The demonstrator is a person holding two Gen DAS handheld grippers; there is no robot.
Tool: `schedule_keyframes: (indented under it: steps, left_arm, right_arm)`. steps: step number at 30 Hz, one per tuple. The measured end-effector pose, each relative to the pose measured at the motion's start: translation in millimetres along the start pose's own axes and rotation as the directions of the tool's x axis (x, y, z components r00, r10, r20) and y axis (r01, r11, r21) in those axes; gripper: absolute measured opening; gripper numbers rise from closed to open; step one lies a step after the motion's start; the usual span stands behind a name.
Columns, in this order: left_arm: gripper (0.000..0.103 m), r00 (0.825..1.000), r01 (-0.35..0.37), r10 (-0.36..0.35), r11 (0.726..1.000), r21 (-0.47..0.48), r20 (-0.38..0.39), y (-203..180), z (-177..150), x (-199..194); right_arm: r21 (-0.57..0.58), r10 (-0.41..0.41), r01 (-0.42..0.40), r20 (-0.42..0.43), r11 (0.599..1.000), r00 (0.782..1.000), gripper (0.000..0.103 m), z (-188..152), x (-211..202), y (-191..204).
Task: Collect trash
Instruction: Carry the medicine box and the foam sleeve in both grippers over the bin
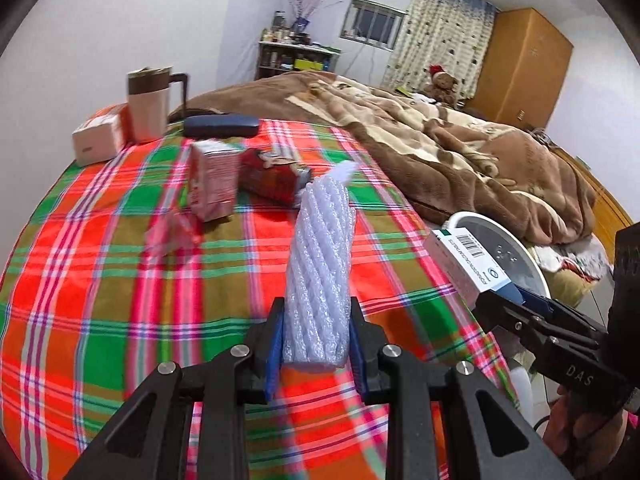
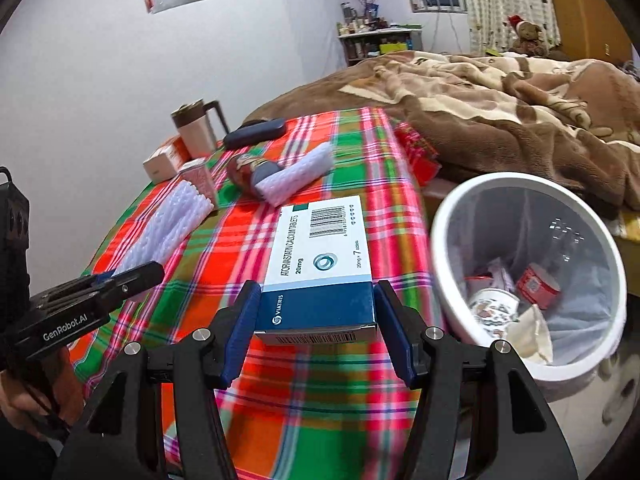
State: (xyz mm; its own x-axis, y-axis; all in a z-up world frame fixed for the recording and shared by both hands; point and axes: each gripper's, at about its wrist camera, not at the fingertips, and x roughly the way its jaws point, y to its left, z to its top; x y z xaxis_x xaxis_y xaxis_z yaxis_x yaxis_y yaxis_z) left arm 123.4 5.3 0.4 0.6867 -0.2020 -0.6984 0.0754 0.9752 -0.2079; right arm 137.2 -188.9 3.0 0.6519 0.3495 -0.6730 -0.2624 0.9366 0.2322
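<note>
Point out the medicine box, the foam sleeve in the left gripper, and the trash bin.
medicine box (image 2: 320, 256), right wrist view, white top face.
foam sleeve (image 1: 320, 264), left wrist view, mid-length.
trash bin (image 2: 444, 216), right wrist view, white rim.

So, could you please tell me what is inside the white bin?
The white bin holds a red can, a patterned paper cup and crumpled paper; anything beneath them is hidden.

The pink wrapper (image 1: 174, 234) is blurred; the trash bin (image 1: 538, 268) sits half hidden behind the medicine box (image 1: 466, 262).

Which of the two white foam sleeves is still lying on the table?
The foam sleeve beside the red can; the other foam sleeve is clamped in the left gripper.
</note>
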Motion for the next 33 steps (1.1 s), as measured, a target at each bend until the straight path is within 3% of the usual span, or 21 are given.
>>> schedule_keyframes:
  steps: [17,33]
  left_arm:
    - [0.029,0.988,0.147,-0.138,0.975,0.165,-0.065,-100.3,11.1,39.5]
    - [0.029,0.963,0.256,-0.232,0.945,0.205,-0.137,-150.9,21.2,81.9]
  right_arm:
    - [0.153,-0.133,0.126,0.039,0.98,0.99,0.059,-9.5,-27.2,-72.4]
    - [0.213,-0.2,0.192,0.013,0.958,0.98,0.059,-16.4,-32.5,-108.4]
